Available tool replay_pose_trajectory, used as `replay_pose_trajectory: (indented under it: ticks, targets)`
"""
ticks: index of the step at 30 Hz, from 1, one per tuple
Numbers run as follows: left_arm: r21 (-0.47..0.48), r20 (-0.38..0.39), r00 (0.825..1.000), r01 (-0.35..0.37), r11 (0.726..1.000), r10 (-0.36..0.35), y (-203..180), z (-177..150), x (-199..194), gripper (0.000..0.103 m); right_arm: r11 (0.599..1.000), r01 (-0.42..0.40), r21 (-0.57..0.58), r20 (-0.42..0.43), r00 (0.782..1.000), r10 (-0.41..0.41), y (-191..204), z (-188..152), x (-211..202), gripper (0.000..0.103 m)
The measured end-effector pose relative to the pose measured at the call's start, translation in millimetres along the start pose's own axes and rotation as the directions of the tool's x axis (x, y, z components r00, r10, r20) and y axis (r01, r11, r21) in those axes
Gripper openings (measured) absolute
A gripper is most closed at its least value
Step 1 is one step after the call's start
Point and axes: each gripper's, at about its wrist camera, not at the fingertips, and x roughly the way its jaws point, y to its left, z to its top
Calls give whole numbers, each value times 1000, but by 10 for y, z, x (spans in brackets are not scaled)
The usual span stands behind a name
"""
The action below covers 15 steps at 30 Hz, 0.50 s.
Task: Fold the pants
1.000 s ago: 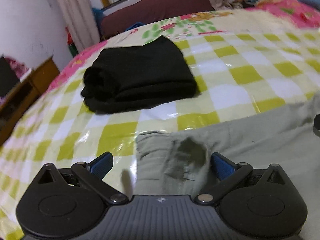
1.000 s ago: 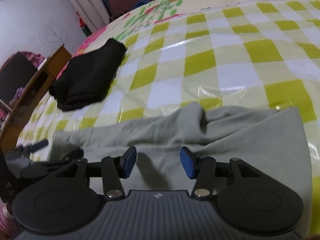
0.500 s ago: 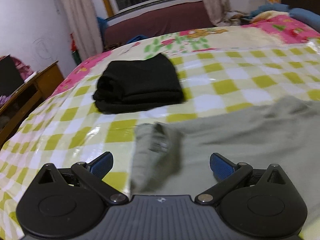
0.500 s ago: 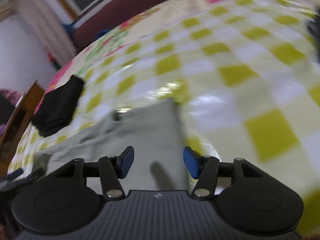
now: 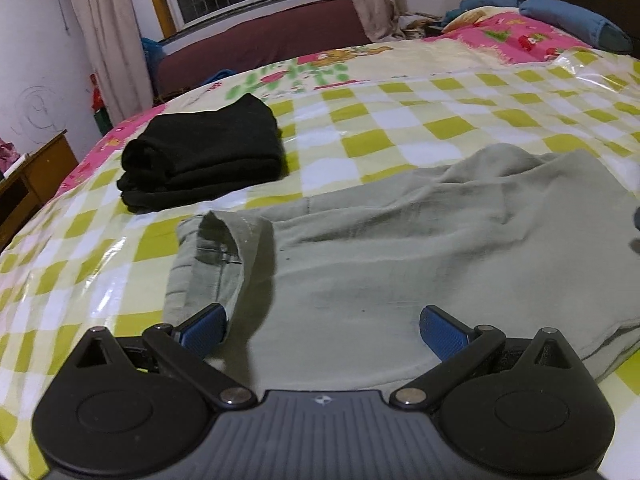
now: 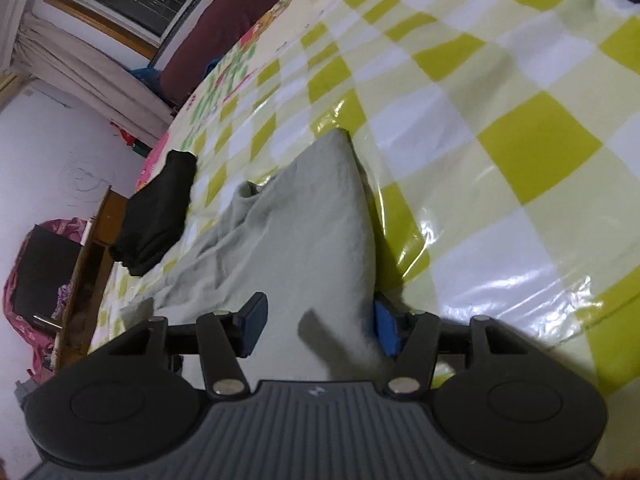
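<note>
Grey-green pants (image 5: pixel 420 248) lie partly folded and rumpled on the yellow-checked bed cover (image 5: pixel 440 120); a cuff stands up open at their left end (image 5: pixel 224 248). My left gripper (image 5: pixel 322 326) is open over the pants' near edge, its left pad by the cuff. In the right wrist view the pants (image 6: pixel 296 232) run away to a pointed corner. My right gripper (image 6: pixel 320 330) is open, with the pants' end between its pads and the right pad at the cloth's edge.
A folded black garment (image 5: pixel 200 158) lies on the bed beyond the pants, also in the right wrist view (image 6: pixel 156 216). A wooden cabinet (image 6: pixel 86 264) stands at the bed's left side. A maroon bench (image 5: pixel 260 46) and window are behind. Blue pillows (image 5: pixel 568 20) lie far right.
Both grippers have drawn back and up from the pants. The left view lifted to show more of the pants. The right gripper swung and tilted to the pants' right end.
</note>
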Motion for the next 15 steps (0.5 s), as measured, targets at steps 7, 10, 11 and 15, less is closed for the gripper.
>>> replay_pose_trajectory:
  ticks: [7, 10, 11, 15]
  targets:
    - [-7, -2, 1000, 14, 1000, -14, 24, -17, 19, 103, 1000, 9, 9, 0, 1000, -9, 100, -67, 0, 10]
    - [-2, -4, 1000, 16, 1000, -16, 17, -20, 18, 103, 999, 26, -26, 17, 1000, -25, 171, -97, -60, 9]
    - [2, -5, 1000, 20, 1000, -20, 7, -22, 13, 103, 999, 38, -35, 23, 999, -37, 177, -89, -74, 8]
    - [47, -2, 999, 45, 998, -45, -91, -40, -39, 103, 995, 85, -49, 34, 996, -84, 143, -17, -146, 7]
